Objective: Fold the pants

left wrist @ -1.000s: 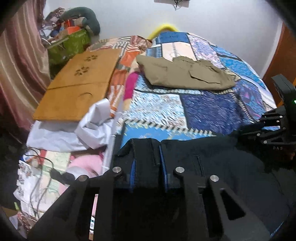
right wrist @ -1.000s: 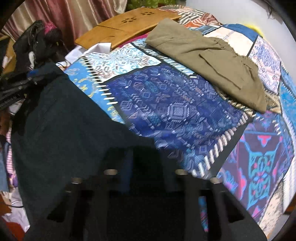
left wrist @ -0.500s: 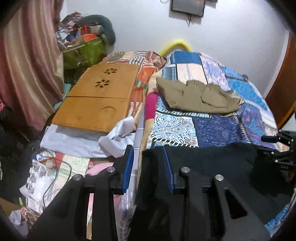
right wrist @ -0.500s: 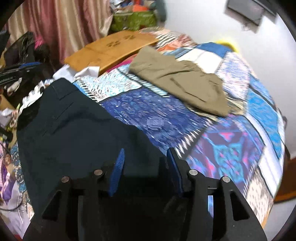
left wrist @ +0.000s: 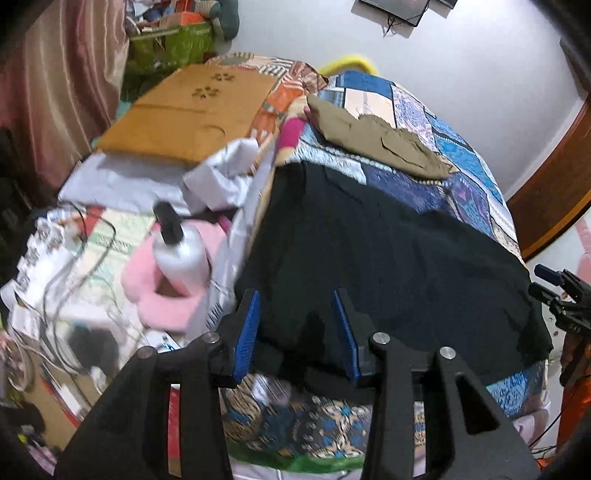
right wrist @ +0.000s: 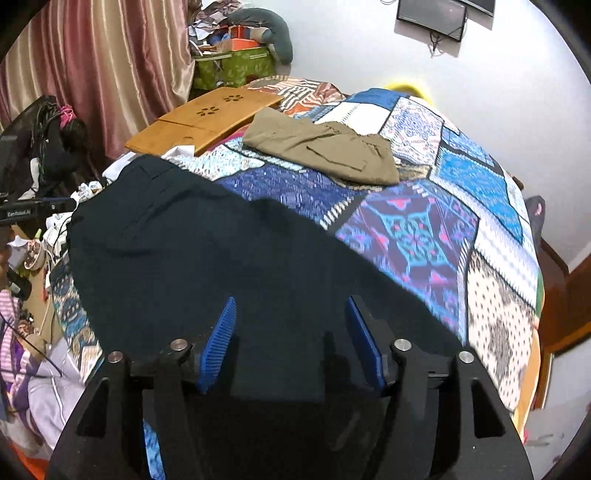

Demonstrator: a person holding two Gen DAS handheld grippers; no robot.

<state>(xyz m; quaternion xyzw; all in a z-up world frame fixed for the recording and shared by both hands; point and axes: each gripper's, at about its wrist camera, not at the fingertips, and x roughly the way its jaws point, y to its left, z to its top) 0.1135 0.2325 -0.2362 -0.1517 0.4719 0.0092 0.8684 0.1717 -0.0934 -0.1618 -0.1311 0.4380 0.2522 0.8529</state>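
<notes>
dark pants [left wrist: 388, 251] lie crosswise on bed [right wrist: 413, 236], ahead of both tongs | left tongs [left wrist: 295, 332] and right tongs [right wrist: 291, 343] just opened, apart, clamping nothing | each near one end

1. We see the near edge of the dark pants [right wrist: 240, 266] run under the right gripper's body, so that hem is hidden.
2. The clutter beside the bed, around a bottle [left wrist: 180, 254], is smeared by blur.
3. The screen [right wrist: 430, 14] on the wall is cut off by the top edge.
4. The khaki pants [left wrist: 380, 142] cover part of the quilt [left wrist: 469, 192].
</notes>
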